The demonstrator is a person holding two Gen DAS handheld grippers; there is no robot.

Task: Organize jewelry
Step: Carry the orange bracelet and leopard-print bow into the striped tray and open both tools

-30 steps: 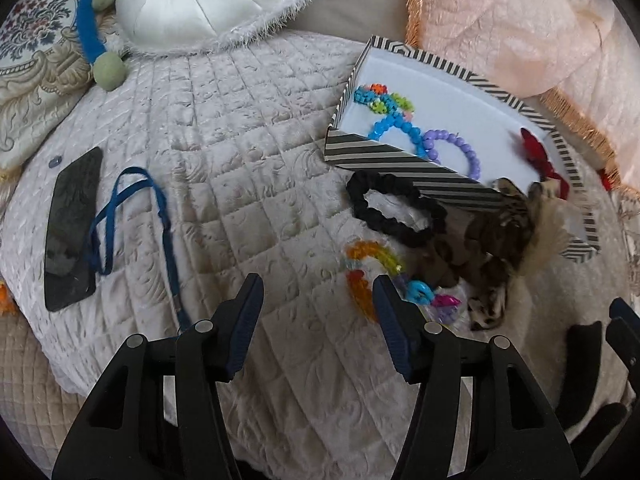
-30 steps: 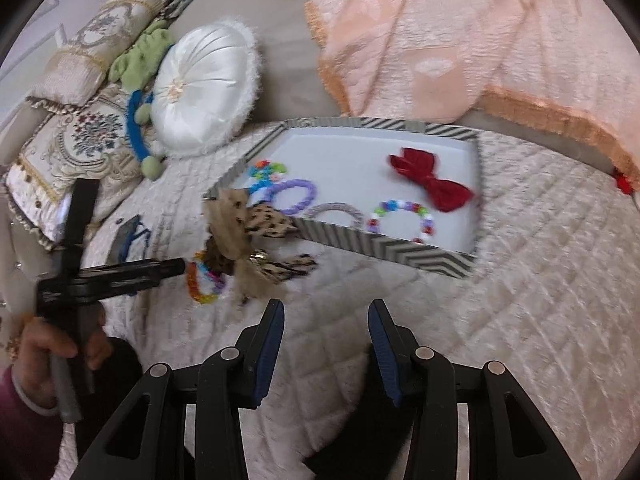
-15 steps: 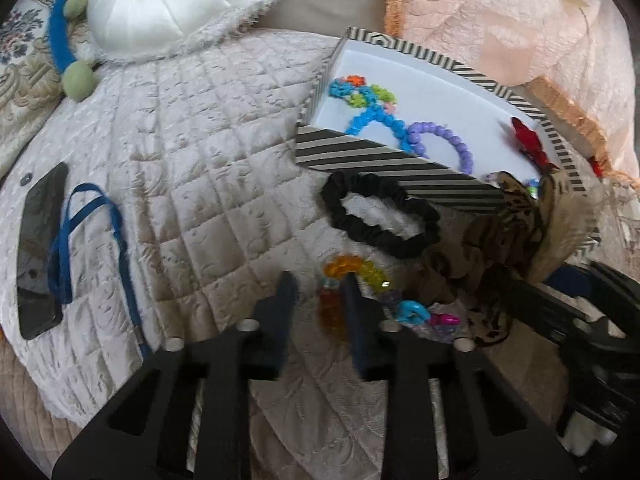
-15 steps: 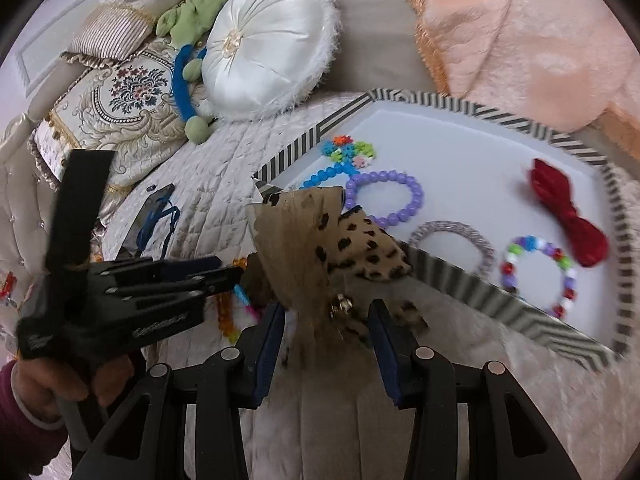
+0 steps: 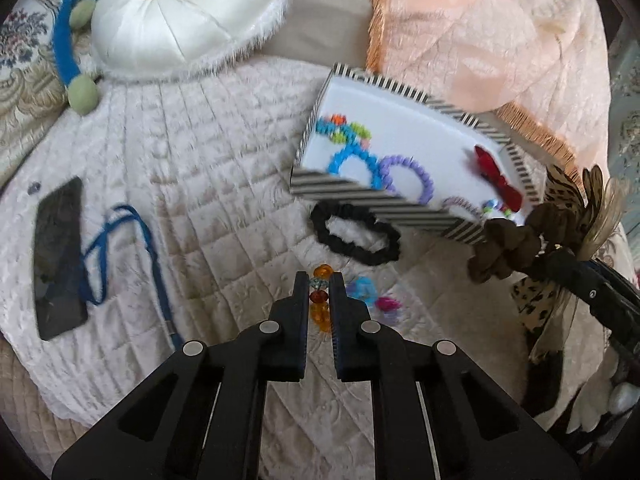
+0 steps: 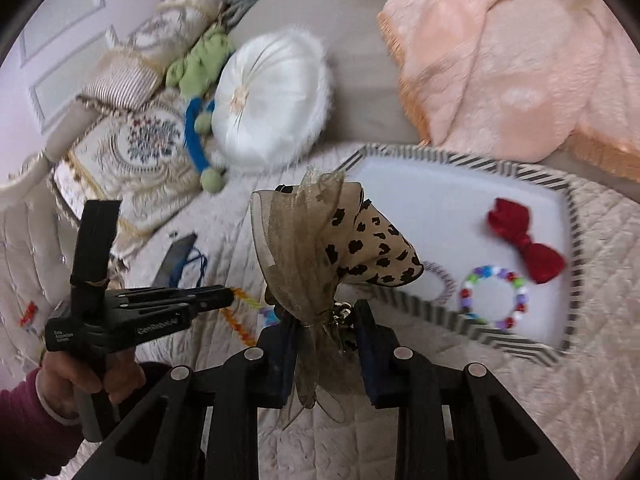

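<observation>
The left gripper (image 5: 319,286) has its fingers drawn narrow, just closed onto a strand of the orange bead bracelet (image 5: 320,312); amber and red beads show in the slim gap between the pads, and the rest of the bracelet trails onto the quilted bed cover (image 5: 192,168) below the tips. Just to the right of those fingers lie blue and pink plastic charms (image 5: 370,294). Ahead of the tips rests a black scrunchie (image 5: 356,234), touching the near wall of the striped tray (image 5: 372,200).

The right gripper (image 6: 324,320) has been closing too, and its fingers clamp the knot of a leopard-print bow scrunchie (image 6: 340,248), whose gauzy ribbon stands up above the tips and hangs down between the fingers. Beyond and to the right of these fingers, the tray holds a red bow (image 6: 524,240), a multicoloured bead bracelet (image 6: 494,296), a purple bracelet (image 5: 408,176) and a blue bracelet (image 5: 352,160). To the left of the right fingers, a hand (image 6: 86,376) in a dark red sleeve grips the left tool's handle. Far left of the left fingers lies a phone (image 5: 58,258) with a blue lanyard (image 5: 120,256).
</observation>
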